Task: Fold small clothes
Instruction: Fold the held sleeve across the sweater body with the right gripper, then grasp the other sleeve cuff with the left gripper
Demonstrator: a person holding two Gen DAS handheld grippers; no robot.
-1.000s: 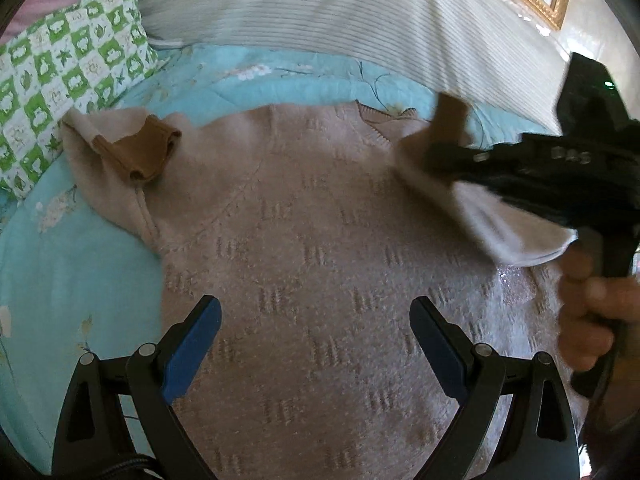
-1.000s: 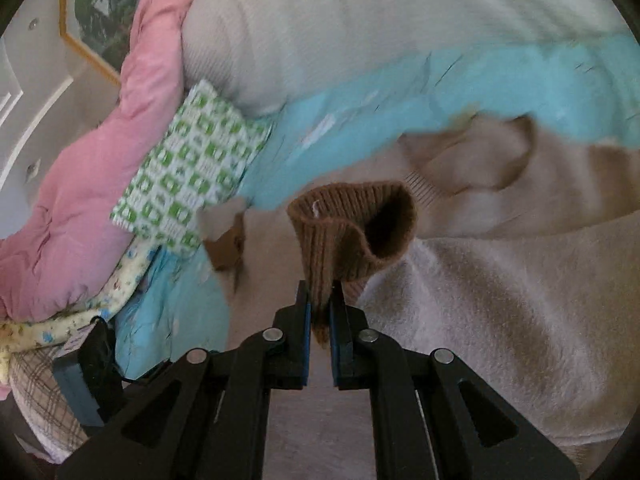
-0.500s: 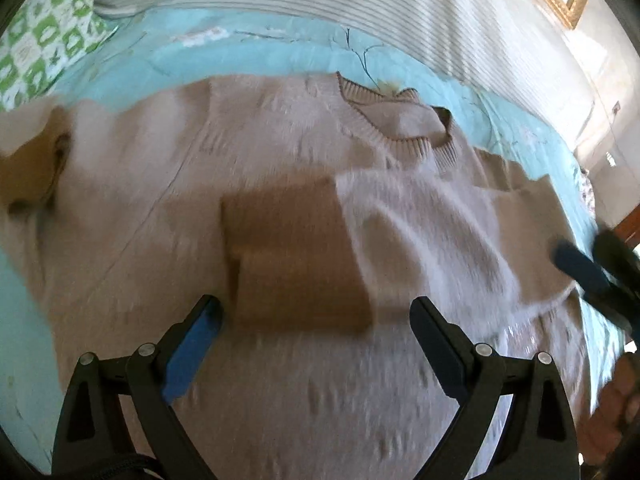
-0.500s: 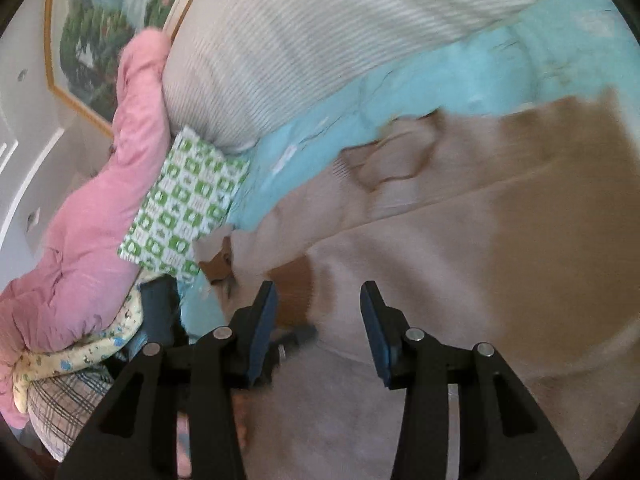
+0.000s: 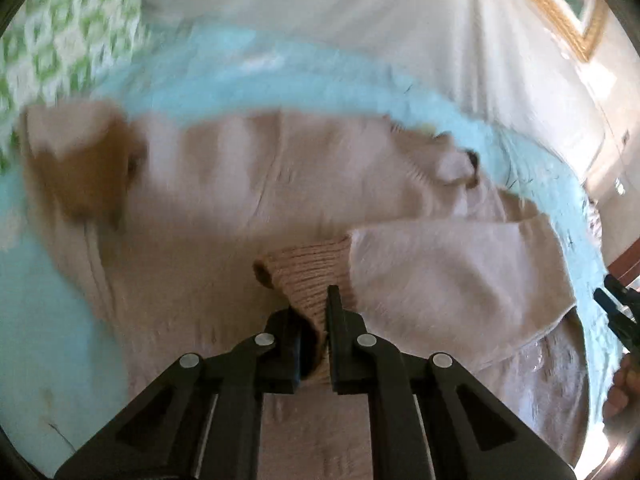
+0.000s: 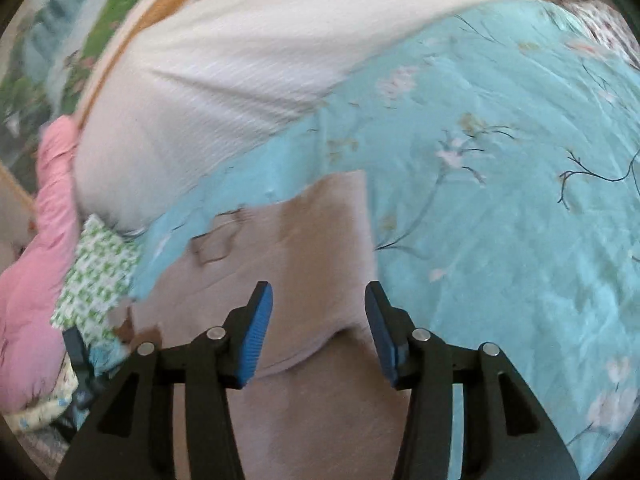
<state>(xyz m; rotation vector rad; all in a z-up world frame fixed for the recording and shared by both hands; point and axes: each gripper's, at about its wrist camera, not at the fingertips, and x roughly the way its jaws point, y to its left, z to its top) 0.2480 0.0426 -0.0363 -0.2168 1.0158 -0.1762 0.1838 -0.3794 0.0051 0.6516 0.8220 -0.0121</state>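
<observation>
A beige knit sweater (image 5: pixel 240 208) lies flat on a turquoise flowered sheet (image 6: pixel 500 200). Its right sleeve (image 5: pixel 452 276) is folded across the chest, ending in a brown ribbed cuff (image 5: pixel 308 272). My left gripper (image 5: pixel 316 308) is shut on that cuff. The other brown cuff (image 5: pixel 92 176) lies blurred at the far left. Over the sweater's (image 6: pixel 312 240) right side hangs my right gripper (image 6: pixel 318 312); its jaws are opening and nothing is between them. It also shows at the right edge of the left wrist view (image 5: pixel 616 312), with a hand (image 5: pixel 624 392) below it.
A white striped pillow (image 6: pixel 220 80) runs along the head of the bed. A green checked pillow (image 6: pixel 100 276) and a pink quilt (image 6: pixel 40 280) lie to the left. A gold-framed picture (image 5: pixel 560 12) hangs on the wall behind. Bare sheet stretches to the sweater's right.
The right gripper laid the sleeve across the chest, let the cuff go, opened and swung off to the right. The left gripper moved onto the cuff and shut on it.
</observation>
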